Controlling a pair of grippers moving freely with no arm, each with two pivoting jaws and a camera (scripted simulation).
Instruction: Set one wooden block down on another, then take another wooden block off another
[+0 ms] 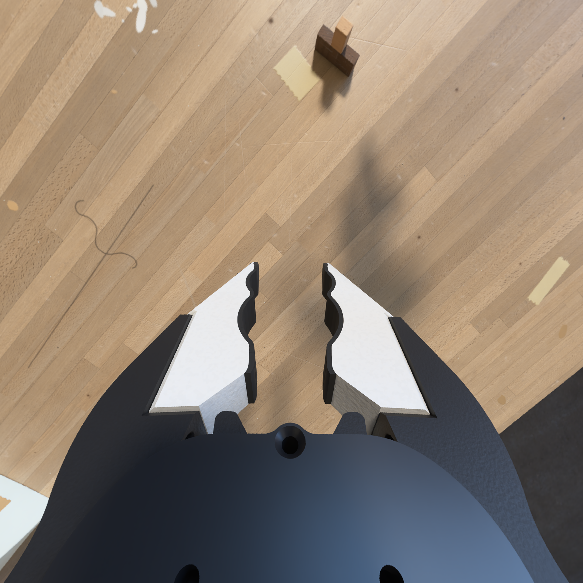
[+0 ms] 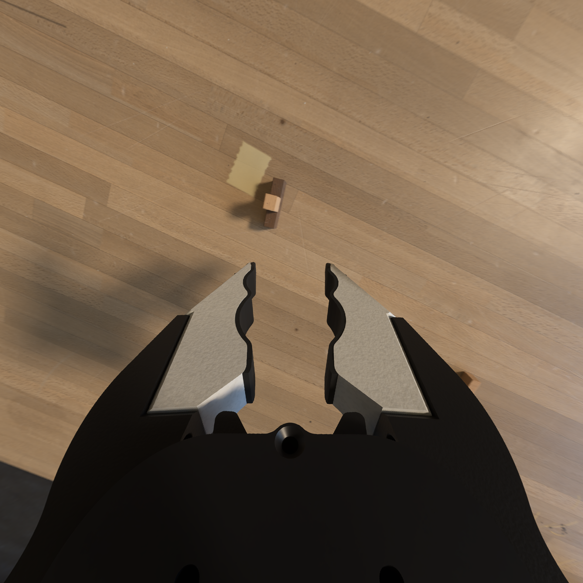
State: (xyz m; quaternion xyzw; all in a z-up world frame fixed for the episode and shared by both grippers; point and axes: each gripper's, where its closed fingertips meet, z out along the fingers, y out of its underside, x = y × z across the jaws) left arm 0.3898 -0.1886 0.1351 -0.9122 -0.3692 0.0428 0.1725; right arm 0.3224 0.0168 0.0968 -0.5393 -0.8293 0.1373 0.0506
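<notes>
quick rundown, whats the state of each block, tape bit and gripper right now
left gripper: jaws open, empty, above the table
right gripper: jaws open, empty, above the table
light tan wooden block: standing upright on the dark block
dark brown wooden block: lying flat on the table, under the light block
second light tan wooden block: mostly hidden behind the right gripper
pale yellow tape piece: stuck flat beside the stack
</notes>
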